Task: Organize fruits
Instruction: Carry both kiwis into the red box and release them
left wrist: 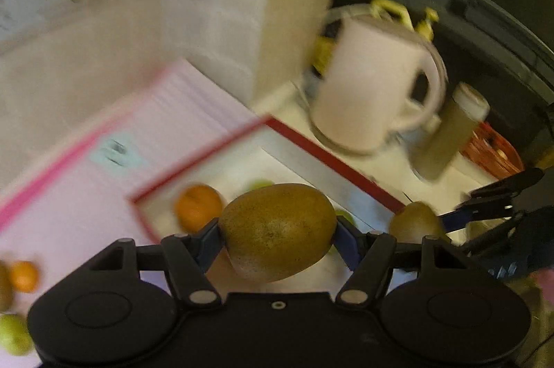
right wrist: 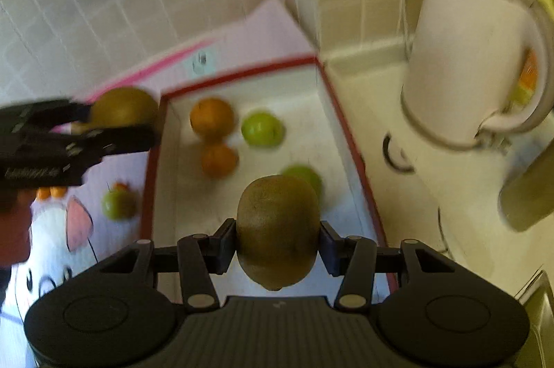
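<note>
A: What did the left gripper (left wrist: 277,234) have?
B: A kiwi (left wrist: 278,231), clamped sideways between its jaws and carried above the near end of the red-rimmed box (left wrist: 332,160).

A: And the right gripper (right wrist: 277,238)?
B: Its jaws were clenched on a second kiwi (right wrist: 278,229), held upright over the same box (right wrist: 349,139).

A: What lay in the box?
B: In the right wrist view, two oranges (right wrist: 212,118) touching each other, one green apple (right wrist: 262,129) just beside them, and another green apple (right wrist: 306,177) partly hidden behind the held kiwi.

A: Anything still outside it?
B: On the pink mat (right wrist: 114,167) to the box's left, a green apple (right wrist: 118,203) and some small orange fruit (right wrist: 51,192), too blurred to count.

A: And beyond the box?
B: A white kettle (right wrist: 474,63) stood on the worktop (right wrist: 432,181) to its right, against the tiled wall (right wrist: 69,21).
</note>
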The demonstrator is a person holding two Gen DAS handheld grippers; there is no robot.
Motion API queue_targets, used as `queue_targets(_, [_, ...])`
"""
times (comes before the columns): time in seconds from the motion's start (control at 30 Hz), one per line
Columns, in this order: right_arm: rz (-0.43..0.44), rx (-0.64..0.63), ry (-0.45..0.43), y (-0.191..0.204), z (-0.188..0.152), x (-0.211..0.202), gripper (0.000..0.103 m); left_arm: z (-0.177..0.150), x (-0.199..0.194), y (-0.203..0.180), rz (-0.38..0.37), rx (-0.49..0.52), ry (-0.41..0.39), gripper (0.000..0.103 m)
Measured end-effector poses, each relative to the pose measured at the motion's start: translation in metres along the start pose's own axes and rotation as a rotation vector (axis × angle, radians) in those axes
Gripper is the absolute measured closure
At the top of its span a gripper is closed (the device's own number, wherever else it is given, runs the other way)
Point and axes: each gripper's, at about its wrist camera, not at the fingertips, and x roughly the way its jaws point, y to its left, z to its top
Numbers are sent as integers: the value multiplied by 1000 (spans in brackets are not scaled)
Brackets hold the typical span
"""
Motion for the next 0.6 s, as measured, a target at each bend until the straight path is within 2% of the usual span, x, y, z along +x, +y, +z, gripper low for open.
queue_targets(0.2, [-6,-34,109,-6,-5,39,52,-5,68,-8,-93,-24,201,23])
queue_targets(0.27, [-7,-40,135,-7,-7,49,52,-9,83,-12,-81,-27,246,23])
queue_targets(0.6, [1,-73,175,-9,-10,69,52,-19,108,-7,-15,-56,294,22])
